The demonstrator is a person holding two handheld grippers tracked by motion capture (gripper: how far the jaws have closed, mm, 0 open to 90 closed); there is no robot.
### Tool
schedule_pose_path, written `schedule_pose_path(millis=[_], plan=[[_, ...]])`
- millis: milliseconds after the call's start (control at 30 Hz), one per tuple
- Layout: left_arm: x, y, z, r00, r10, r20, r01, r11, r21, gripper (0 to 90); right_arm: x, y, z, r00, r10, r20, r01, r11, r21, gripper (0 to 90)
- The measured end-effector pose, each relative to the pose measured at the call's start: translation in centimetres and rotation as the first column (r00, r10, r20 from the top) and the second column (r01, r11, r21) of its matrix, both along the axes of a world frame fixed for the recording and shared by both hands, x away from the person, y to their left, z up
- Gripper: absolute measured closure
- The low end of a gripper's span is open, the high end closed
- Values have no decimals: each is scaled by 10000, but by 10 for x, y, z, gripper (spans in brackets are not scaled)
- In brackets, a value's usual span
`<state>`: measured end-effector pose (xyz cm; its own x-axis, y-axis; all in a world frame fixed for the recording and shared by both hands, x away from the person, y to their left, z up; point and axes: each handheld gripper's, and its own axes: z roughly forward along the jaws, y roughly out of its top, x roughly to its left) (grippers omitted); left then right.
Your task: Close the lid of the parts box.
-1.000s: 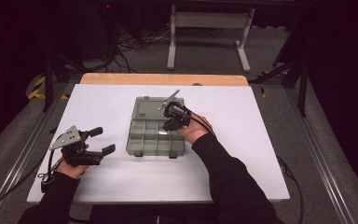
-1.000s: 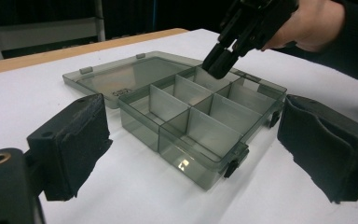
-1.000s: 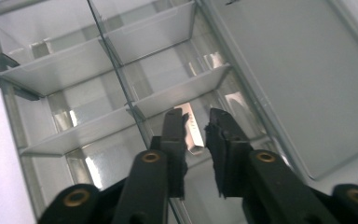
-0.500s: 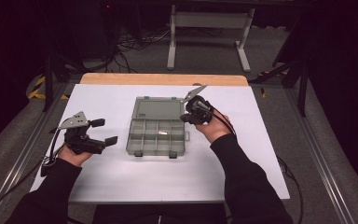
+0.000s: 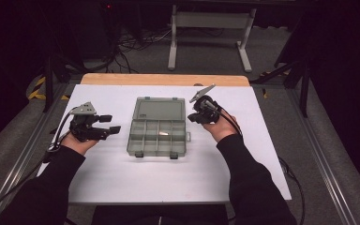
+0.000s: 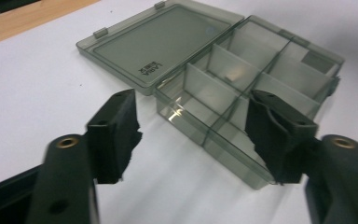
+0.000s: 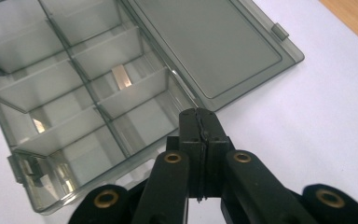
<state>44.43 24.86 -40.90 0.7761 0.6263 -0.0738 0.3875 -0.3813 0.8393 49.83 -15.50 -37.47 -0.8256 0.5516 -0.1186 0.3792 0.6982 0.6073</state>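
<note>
A clear grey compartment box (image 5: 158, 126) is lying open near the middle of the white surface (image 5: 122, 187), its flat lid (image 5: 161, 109) folded back toward twelve o'clock and resting on the surface. The tray part is facing the person, split by thin dividers into small cells. In one cell near the tray's centre a small pale metal piece (image 5: 164, 133) is lying flat; in the right gripper view it is sitting in a cell of the middle row (image 7: 121, 76).

The left tongs (image 5: 112, 123) are hovering at nine o'clock from the box, apart from it, pointing toward its left wall. Their jaws have just been closing, yet they are still standing apart with nothing between them; in the left gripper view (image 6: 193, 135) the near corner of the tray is showing through the gap beyond the pads, untouched.

The right tongs (image 5: 191, 118) are hanging at three o'clock from the box, just beside its right edge near the hinge line. Their jaws are pressing flat together, gripping nothing; in the right gripper view (image 7: 200, 122) the closed tips are hovering over the tray's rim where tray and lid are meeting.

Beyond the white sheet, at twelve o'clock, a strip of bare wood (image 5: 164, 79) is showing.
</note>
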Motion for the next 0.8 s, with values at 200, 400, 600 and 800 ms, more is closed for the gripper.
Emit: schedule_pose_path(millis=[200, 400, 600, 800], plan=[[17, -6, 2, 9994, 184, -286, -167, 9981, 594, 551, 10, -3, -6, 10000, -81, 2, 81, 9999, -77, 898], [31, -10, 3, 9970, 217, -741, -145, 9953, 958, 758, 18, -4, -9, 9998, -118, 155, 121, 9997, -214, 900], [45, -16, 2, 9941, 419, -999, -287, 9911, 1303, 898, 25, -5, -13, 9998, -190, 99, 192, 9996, -198, 900], [57, -20, 1, 9933, 572, -1001, -414, 9874, 1526, 900, 31, -4, -17, 9999, -151, 14, 151, 9992, -359, 900]])
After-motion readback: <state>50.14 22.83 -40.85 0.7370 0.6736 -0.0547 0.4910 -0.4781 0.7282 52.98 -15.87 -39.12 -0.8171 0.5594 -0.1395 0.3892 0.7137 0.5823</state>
